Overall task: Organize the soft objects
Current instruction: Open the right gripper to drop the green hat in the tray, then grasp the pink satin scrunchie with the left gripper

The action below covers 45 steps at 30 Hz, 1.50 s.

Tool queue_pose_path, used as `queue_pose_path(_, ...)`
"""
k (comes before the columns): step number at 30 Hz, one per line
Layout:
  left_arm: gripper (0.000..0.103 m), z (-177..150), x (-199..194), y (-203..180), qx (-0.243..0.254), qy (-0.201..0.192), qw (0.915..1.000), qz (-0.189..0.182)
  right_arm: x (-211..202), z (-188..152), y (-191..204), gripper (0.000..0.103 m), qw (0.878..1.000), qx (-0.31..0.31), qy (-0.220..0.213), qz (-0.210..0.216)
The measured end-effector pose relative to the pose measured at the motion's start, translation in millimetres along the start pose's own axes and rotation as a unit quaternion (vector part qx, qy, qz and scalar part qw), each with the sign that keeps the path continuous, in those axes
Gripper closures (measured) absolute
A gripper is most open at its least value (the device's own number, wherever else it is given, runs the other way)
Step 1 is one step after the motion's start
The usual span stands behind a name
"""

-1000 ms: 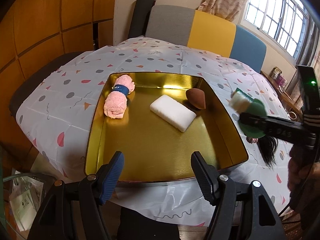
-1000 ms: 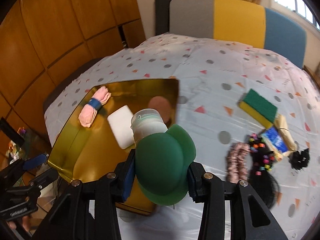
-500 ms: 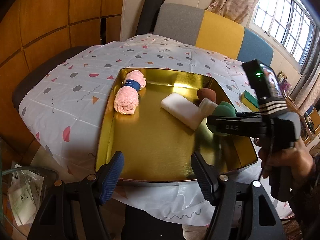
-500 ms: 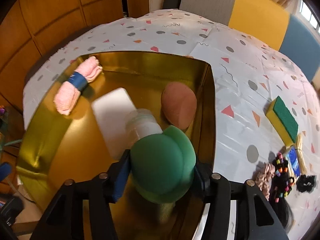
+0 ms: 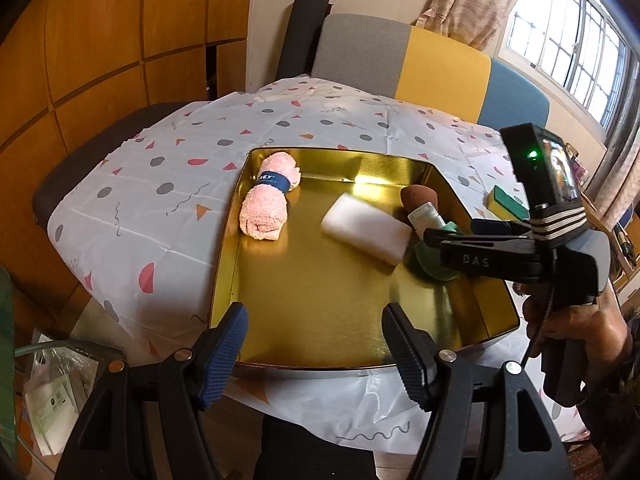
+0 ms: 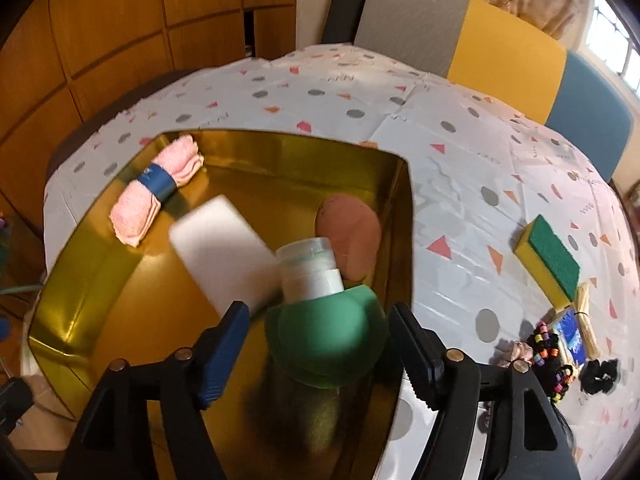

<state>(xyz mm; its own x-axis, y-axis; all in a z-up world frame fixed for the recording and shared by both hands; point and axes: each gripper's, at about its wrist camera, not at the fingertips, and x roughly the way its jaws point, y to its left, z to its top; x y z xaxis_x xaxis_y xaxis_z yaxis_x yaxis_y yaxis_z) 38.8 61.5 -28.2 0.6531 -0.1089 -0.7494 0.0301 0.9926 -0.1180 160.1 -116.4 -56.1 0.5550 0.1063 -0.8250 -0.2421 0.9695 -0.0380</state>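
The gold tray on the worktop holds four things: a rolled pink towel with a blue band at its far left corner, a white sponge block near the middle, a brown sponge against the right wall, and a green soft piece with a pale cylindrical top, just in front of the brown one and touching the white block.

The right claw has just been opening; its pads stand clear of the green piece between them, which looks blurred. The left claw hangs released over the tray's near rim.

Right of the tray lie a yellow-green scouring sponge and hair ties, hard to make out.
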Motion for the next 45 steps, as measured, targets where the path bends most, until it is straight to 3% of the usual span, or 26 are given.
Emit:
queue_pose_path(14,0.033,0.4,-8.6,-20.5,0.029,-0.006,0.9996,-0.001,-55.4,-20.3,-34.6,0.024,0.997,0.045,-0.061,0.001)
queue_pose_path(30,0.033,2.6,-7.4,-65.3,0.066,0.009,0.9972,-0.035,-115.3,-72.8,-141.1,0.016,0.986,0.115,-0.101,-0.069)
queue_pose_path(37,0.034,5.3,-5.2,-91.9,0.086,0.021,0.9939,-0.065,-134.1,-110.1,-210.3,0.014,0.973,0.171,-0.101,-0.121)
queue_pose_path(45,0.034,13.9,-8.4,-149.1,0.156,0.02,0.9816,-0.109,-145.0,-168.2,-293.7,0.013,0.94,0.274,-0.088,-0.182)
